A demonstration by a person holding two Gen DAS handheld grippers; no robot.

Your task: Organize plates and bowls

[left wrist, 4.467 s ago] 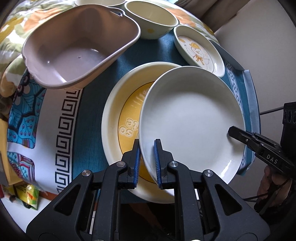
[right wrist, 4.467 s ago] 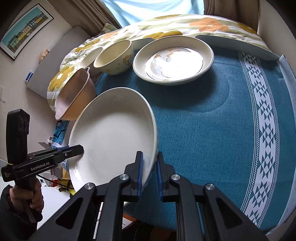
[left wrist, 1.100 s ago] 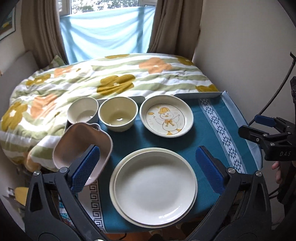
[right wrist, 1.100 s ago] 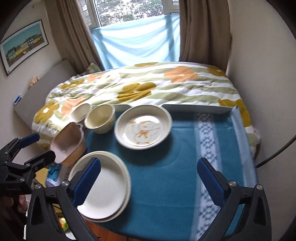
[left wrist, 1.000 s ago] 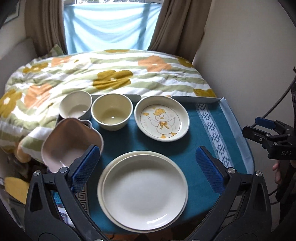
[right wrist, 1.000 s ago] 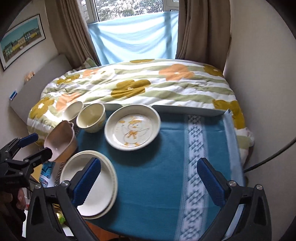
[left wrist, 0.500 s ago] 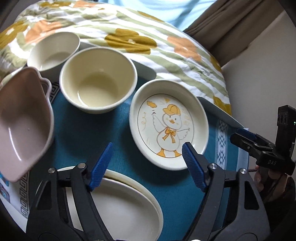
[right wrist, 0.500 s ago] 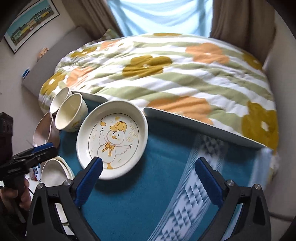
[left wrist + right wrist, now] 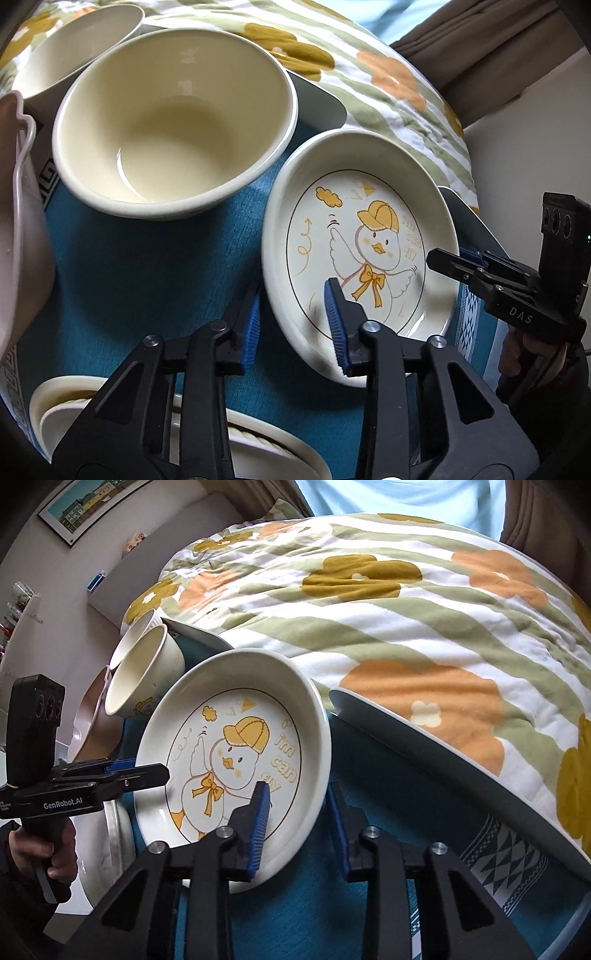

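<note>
The duck plate (image 9: 364,254) sits on the blue tablecloth (image 9: 147,266) at the far side of the table, just right of the cream bowl (image 9: 173,122) and close to the flowered quilt (image 9: 388,602) beyond it. Both grippers straddle its rim from opposite sides. The left gripper (image 9: 293,321) has its jaws across the plate's near left edge, one blue pad inside the plate over the duck picture and the other outside over the cloth; the jaws have just been closing, with the rim between them, but a gap shows on both sides of the rim and it is not pinched. The right gripper (image 9: 299,819) stands the same way on the plate's right edge, one pad inside near the duck's bow and the other outside; its jaws have just been closing too, with the rim between them and not gripped. Each gripper shows in the other's view, held by a hand (image 9: 55,853). Left of the cream bowl stand a smaller white bowl (image 9: 77,40) and a pinkish dish (image 9: 18,229). At the near edge lies the stack of large plates (image 9: 269,450).
</note>
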